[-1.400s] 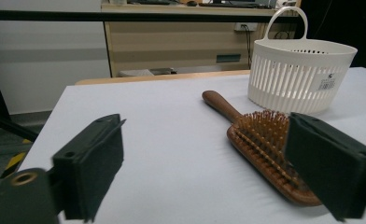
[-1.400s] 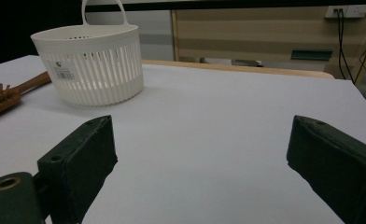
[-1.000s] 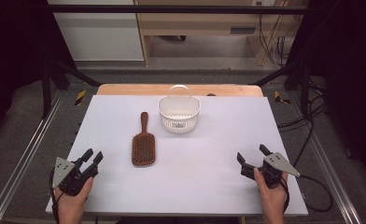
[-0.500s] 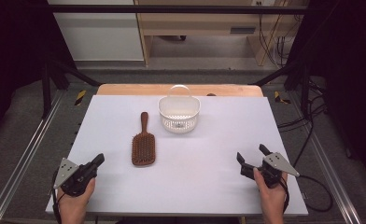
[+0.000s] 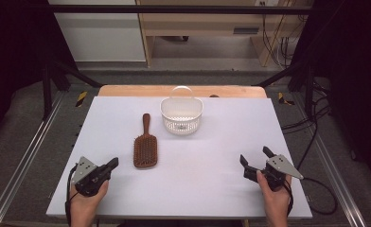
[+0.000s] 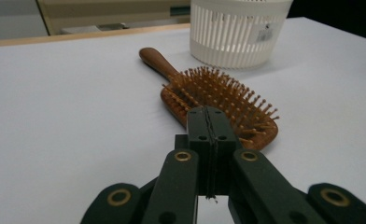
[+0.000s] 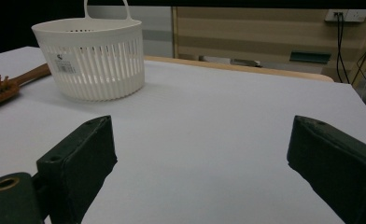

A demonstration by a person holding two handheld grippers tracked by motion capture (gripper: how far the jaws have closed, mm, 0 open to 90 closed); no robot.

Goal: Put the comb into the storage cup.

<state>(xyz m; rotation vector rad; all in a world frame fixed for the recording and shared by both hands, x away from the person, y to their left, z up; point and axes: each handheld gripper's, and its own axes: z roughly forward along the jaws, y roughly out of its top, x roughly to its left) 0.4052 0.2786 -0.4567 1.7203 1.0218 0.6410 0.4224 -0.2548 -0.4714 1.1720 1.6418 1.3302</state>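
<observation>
The brush [image 5: 145,144] lies bristles up on the white table [image 5: 212,189], left of centre, handle pointing away toward the basket [image 5: 181,115] standing just beyond it. Near the front left corner the left gripper [image 5: 111,164] aims at the brush head, jaws pressed together with nothing between them, just short of the brush. Over at the front right, the right gripper [image 5: 255,156] rests with jaws spread wide, empty.
</observation>
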